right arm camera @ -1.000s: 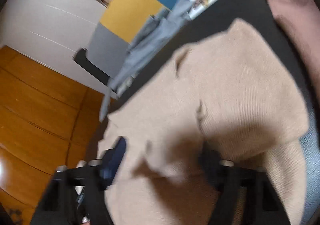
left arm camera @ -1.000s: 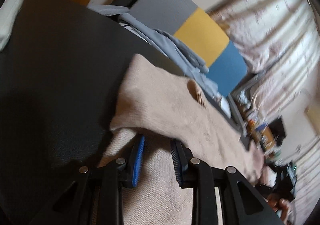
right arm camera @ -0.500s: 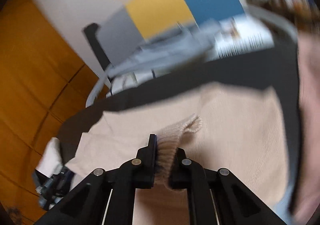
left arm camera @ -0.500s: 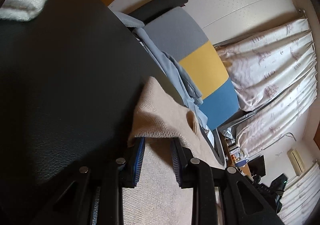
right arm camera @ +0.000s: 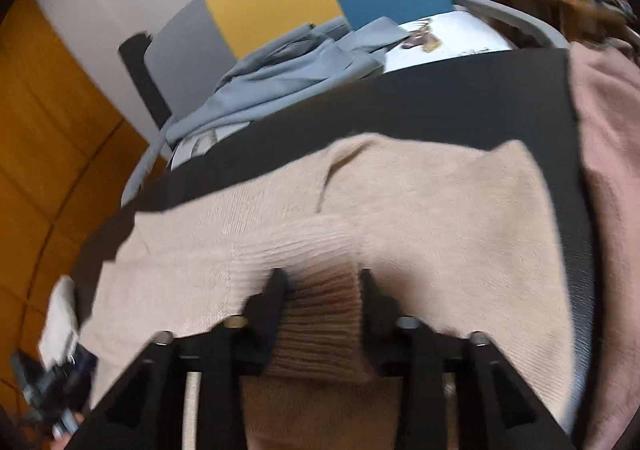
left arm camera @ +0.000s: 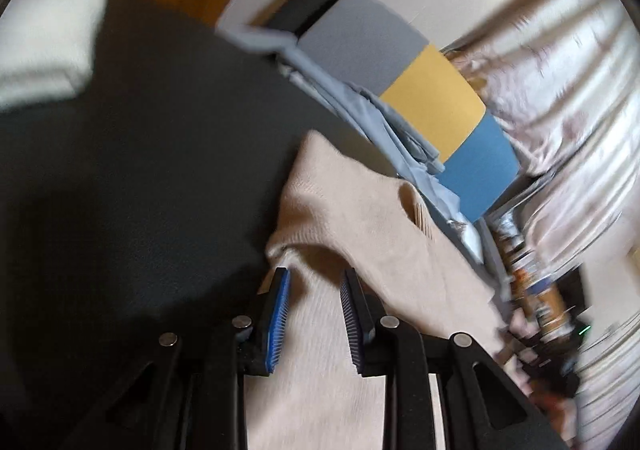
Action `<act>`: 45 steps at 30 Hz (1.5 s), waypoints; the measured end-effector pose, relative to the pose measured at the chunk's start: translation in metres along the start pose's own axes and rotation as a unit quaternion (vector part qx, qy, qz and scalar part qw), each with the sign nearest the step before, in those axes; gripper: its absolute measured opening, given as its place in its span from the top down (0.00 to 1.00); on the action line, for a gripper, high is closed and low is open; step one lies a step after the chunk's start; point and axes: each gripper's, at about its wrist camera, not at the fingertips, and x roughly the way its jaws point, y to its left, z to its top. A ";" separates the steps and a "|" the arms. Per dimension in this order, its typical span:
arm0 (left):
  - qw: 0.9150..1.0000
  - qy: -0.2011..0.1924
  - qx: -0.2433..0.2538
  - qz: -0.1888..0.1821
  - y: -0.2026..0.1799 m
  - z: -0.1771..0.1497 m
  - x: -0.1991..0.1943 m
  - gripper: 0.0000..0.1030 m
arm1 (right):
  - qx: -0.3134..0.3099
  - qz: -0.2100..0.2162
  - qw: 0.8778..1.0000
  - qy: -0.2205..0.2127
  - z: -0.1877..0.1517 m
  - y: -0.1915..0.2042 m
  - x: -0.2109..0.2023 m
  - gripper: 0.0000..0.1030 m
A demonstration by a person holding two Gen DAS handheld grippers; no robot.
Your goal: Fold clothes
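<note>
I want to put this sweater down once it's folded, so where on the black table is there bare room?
The widest bare patch of the black table lies between the white folded towel and the beige sweater. A narrower bare strip runs between the sweater's far edge and the grey garment. The pink cloth crowds the right edge.

One beige sweater [right arm camera: 420, 209], one pink garment [right arm camera: 608, 121], one white towel [left arm camera: 44, 37].

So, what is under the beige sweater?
The beige sweater lies on a black table, whose surface shows around it. Anything under the knit itself is covered and cannot be seen.
</note>
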 end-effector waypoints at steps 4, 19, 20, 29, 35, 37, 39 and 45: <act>0.997 -0.068 0.038 -0.006 -0.031 0.000 -0.020 0.73 | -0.028 -0.004 0.998 -0.051 0.001 0.015 -0.025 0.58; 0.996 0.071 0.040 0.022 -0.009 0.030 0.074 0.85 | -0.251 -0.028 0.967 0.020 -0.033 0.088 0.041 0.55; 0.998 0.069 0.001 -0.006 0.006 0.032 0.069 0.86 | -0.242 -0.019 0.970 0.022 -0.031 0.085 0.041 0.55; 0.999 0.007 0.032 0.014 0.007 0.029 0.020 0.75 | -0.221 0.019 0.975 -0.006 -0.025 0.084 -0.004 0.52; 0.987 0.012 0.157 0.036 -0.050 0.023 0.034 0.74 | -0.201 -0.009 0.980 0.002 -0.022 0.071 -0.008 0.61; 0.979 0.038 0.192 0.054 -0.061 0.018 0.052 0.73 | -0.202 -0.014 0.979 0.016 -0.023 0.067 0.002 0.64; 0.982 0.057 0.167 0.061 -0.051 0.021 0.060 0.74 | -0.198 -0.019 0.980 0.023 -0.025 0.061 0.011 0.64; 0.986 0.078 0.132 0.068 -0.037 0.029 0.074 0.74 | -0.188 -0.020 0.982 0.026 -0.019 0.052 0.029 0.63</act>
